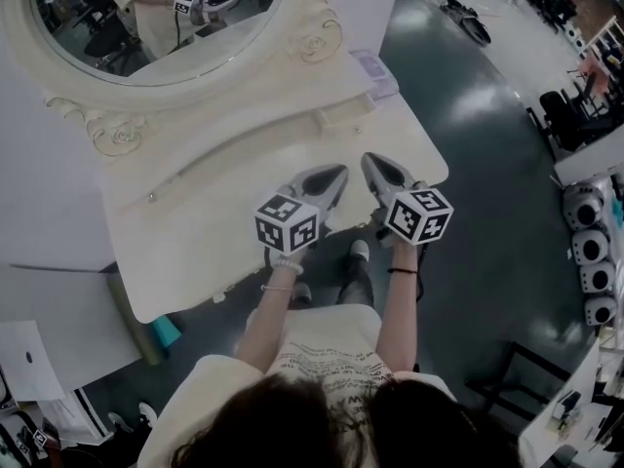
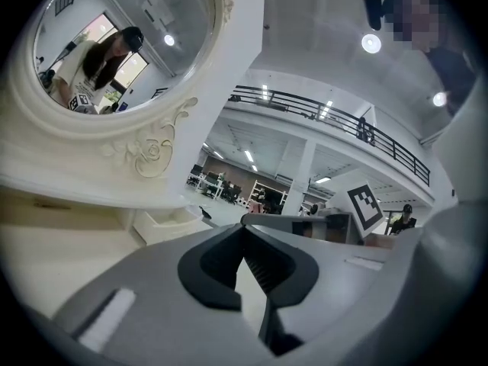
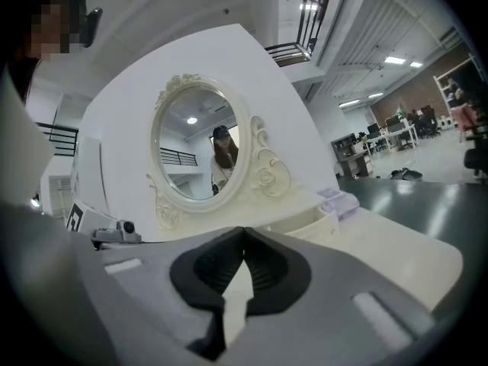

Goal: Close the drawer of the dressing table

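Cream-white dressing table (image 1: 195, 222) fills the head view, its oval mirror (image 1: 146, 18) at ten o'clock. The small drawer (image 1: 339, 115) below the mirror frame stands pulled out, at about twelve o'clock from the two tools. The left gripper (image 1: 331, 178) and right gripper (image 1: 380, 169) hover side by side over the front of the tabletop, noses towards the drawer but well short of it. A pale box (image 1: 375, 71) rests at one o'clock beyond the drawer.

From the left gripper view, the left gripper (image 2: 245, 231) has its jaws closed tip to tip with nothing between them. The drawer (image 2: 164, 221) shows at ten o'clock of the jaws, its open top visible under the carved mirror (image 2: 114, 44) frame.

From the right gripper view, the right gripper (image 3: 244, 231) is likewise pinched together and empty. The drawer (image 3: 305, 221) juts out at two o'clock of the jaws, beside the mirror (image 3: 200, 147) base.

Judged from this, the approach is in hand and the push has not begun. The next move calls for bringing one closed nose squarely onto the drawer front and pressing it straight back towards the mirror base, without skewing it in its slot.
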Demonstrator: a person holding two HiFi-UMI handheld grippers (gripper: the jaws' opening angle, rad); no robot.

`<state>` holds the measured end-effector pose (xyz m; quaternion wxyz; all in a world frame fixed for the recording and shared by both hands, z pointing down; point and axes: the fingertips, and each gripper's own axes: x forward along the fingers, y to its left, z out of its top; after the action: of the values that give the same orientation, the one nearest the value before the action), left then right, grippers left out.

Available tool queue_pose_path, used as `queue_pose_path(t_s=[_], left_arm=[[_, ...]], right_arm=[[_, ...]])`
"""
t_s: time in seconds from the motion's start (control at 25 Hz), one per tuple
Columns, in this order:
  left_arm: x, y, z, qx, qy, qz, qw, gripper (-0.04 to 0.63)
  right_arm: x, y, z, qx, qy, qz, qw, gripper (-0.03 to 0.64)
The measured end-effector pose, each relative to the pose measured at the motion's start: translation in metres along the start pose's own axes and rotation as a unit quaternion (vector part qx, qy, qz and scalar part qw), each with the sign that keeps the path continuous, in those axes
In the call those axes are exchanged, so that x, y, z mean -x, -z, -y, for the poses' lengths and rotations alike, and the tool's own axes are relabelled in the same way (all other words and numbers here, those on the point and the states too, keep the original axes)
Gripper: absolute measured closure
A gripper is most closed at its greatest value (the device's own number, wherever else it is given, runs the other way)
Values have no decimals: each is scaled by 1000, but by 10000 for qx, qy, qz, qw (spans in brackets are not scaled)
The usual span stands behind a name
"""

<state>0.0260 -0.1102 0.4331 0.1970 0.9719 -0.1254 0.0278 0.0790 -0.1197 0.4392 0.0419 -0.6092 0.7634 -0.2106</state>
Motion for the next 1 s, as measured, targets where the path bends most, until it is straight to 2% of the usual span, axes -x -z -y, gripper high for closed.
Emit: queue_pose_path(t_s=[0.28,1.0], left_arm=[[-24,6,-11,170,-236,-84,9995,604],[-68,28,-38,657,-787,-153,9946,604]], right_arm=[[-15,1,22,-84,-224,-287,9993,614],[-44,23,70,-348,-436,-1003,9934,614]])
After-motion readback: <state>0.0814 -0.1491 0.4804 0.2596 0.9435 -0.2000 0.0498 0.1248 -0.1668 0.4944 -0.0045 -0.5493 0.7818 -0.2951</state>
